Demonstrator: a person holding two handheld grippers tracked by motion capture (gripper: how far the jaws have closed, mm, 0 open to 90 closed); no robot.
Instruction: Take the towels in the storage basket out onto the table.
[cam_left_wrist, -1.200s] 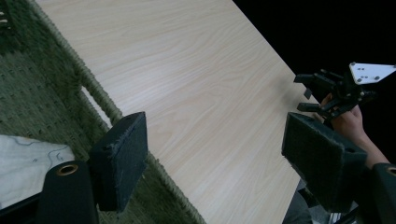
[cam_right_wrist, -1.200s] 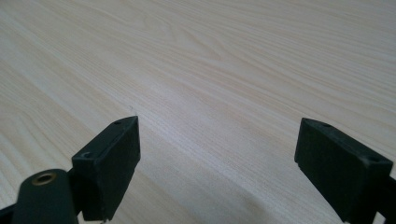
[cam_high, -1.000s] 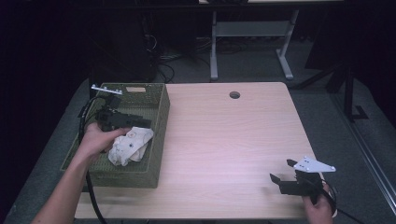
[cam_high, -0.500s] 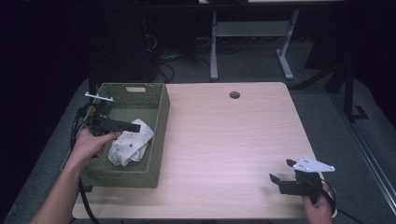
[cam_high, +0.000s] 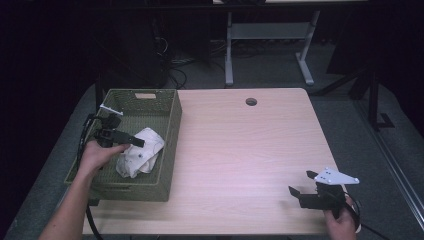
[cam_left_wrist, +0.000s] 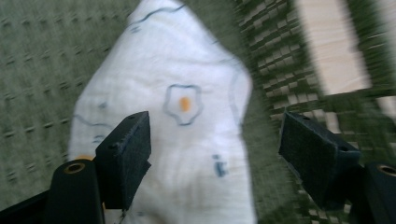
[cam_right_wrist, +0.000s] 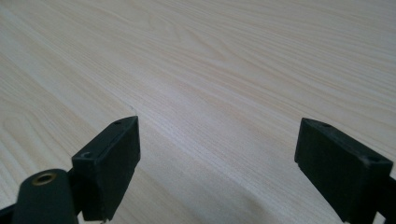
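A white cloth (cam_high: 140, 152) printed with small blue and orange shapes lies crumpled in the green woven basket (cam_high: 167, 150) at the table's left. My left gripper (cam_high: 135, 141) hovers inside the basket at the cloth's left edge, open. In the left gripper view the cloth (cam_left_wrist: 182, 135) lies below the left gripper (cam_left_wrist: 215, 149), whose jaws stand wide apart with nothing held. My right gripper (cam_high: 303, 184) rests near the table's front right corner, open. In the right gripper view the right gripper (cam_right_wrist: 219, 154) faces bare wood (cam_right_wrist: 224, 70).
The light wooden table (cam_high: 240, 150) has a round cable hole (cam_high: 251, 101) near its far edge. A white desk frame (cam_high: 270, 35) and cables stand on the floor behind. The basket sits at the table's left edge.
My left gripper has pulled back toward the near left of the basket and lifted slightly off the cloth. The right gripper has stayed in place.
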